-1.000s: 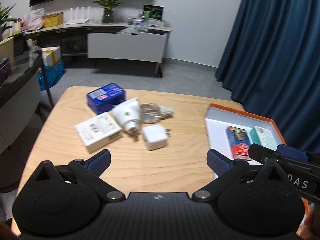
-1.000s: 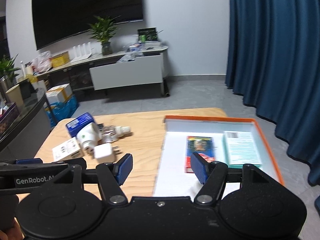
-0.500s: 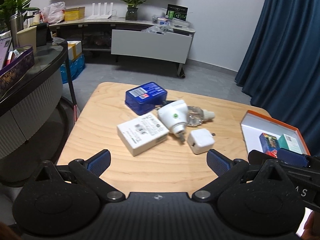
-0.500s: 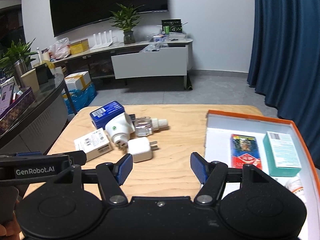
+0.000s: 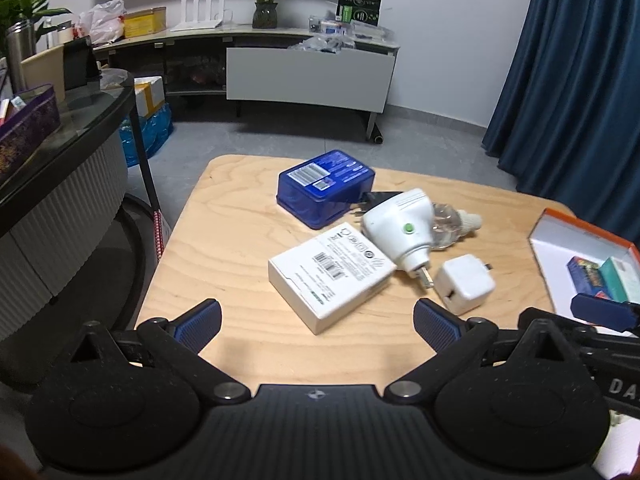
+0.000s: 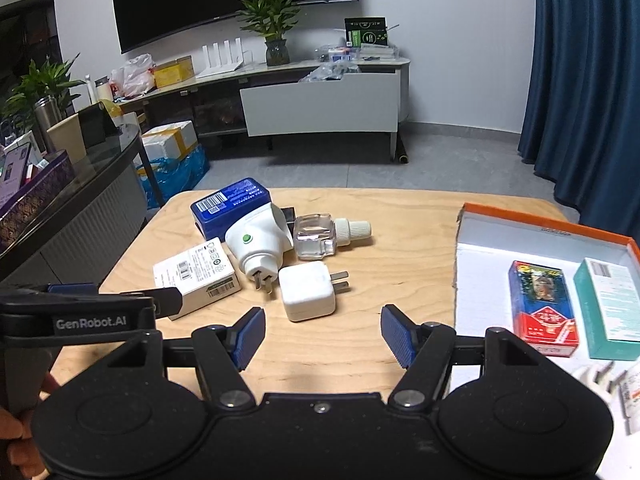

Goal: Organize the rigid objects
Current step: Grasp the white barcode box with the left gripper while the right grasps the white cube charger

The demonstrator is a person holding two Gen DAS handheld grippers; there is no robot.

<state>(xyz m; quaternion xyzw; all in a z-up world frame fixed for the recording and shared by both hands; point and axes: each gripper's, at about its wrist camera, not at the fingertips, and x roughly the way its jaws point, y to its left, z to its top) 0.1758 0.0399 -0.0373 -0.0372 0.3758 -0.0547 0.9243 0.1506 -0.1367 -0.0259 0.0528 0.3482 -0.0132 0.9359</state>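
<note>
On the wooden table (image 5: 240, 248) lie a blue box (image 5: 324, 186), a white flat box (image 5: 330, 276), a white plug-in device (image 5: 402, 230) with a clear bottle (image 5: 450, 226), and a white charger cube (image 5: 464, 284). They also show in the right wrist view: blue box (image 6: 230, 206), white box (image 6: 196, 276), plug-in device (image 6: 256, 246), bottle (image 6: 316, 236), charger (image 6: 308, 290). My left gripper (image 5: 316, 322) is open and empty, just short of the white box. My right gripper (image 6: 322, 332) is open and empty, just short of the charger.
An orange-rimmed white tray (image 6: 544, 226) at the table's right holds a red-blue pack (image 6: 542, 308) and a teal box (image 6: 610, 306). A dark glass counter (image 5: 60, 152) stands left. A TV cabinet (image 6: 320, 96) and blue curtain (image 6: 588, 80) are behind.
Both grippers have swung left, away from the tray and toward the cluster of objects, which now sits nearer and more central in both views. Both stay open.
</note>
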